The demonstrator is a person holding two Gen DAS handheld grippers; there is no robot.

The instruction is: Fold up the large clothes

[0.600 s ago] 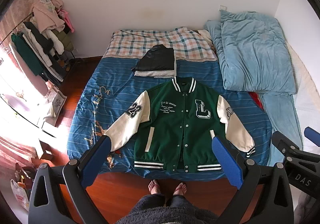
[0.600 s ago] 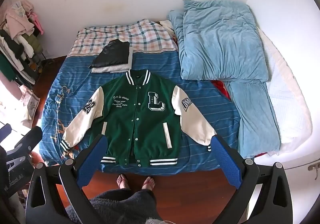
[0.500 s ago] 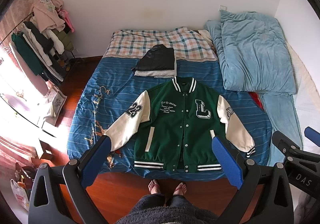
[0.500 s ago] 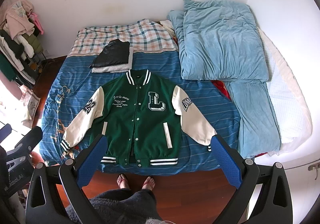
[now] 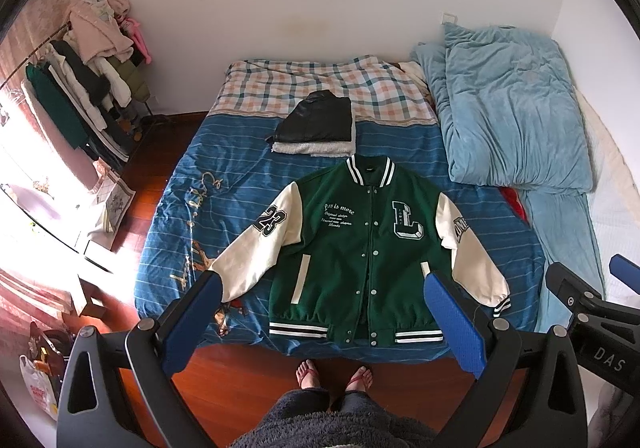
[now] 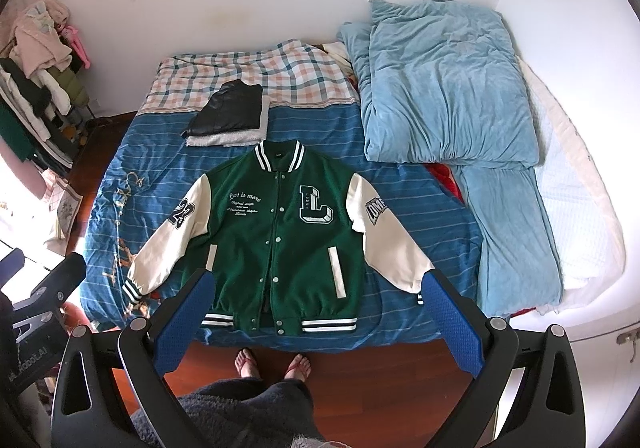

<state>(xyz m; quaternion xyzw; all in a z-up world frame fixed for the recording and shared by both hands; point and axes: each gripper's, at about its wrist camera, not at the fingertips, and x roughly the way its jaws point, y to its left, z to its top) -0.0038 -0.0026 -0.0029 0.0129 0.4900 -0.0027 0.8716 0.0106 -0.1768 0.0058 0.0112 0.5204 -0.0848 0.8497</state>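
I see the green jacket (image 5: 360, 248) lying flat, face up, on the near part of the blue bed (image 5: 240, 184), sleeves spread out. My left gripper (image 5: 324, 312) and right gripper (image 6: 316, 312) hang high above it, both wide apart and holding nothing. I think I should go down, pinch one sleeve cuff, and fold it across the chest slowly.

- A home bedroom — a bed (image 5: 248, 184) with striped blue sheet and rumpled blue duvet (image 5: 508, 116).
- Crowded clothes rack (image 5: 80, 88) — wooden floor (image 5: 248, 380).
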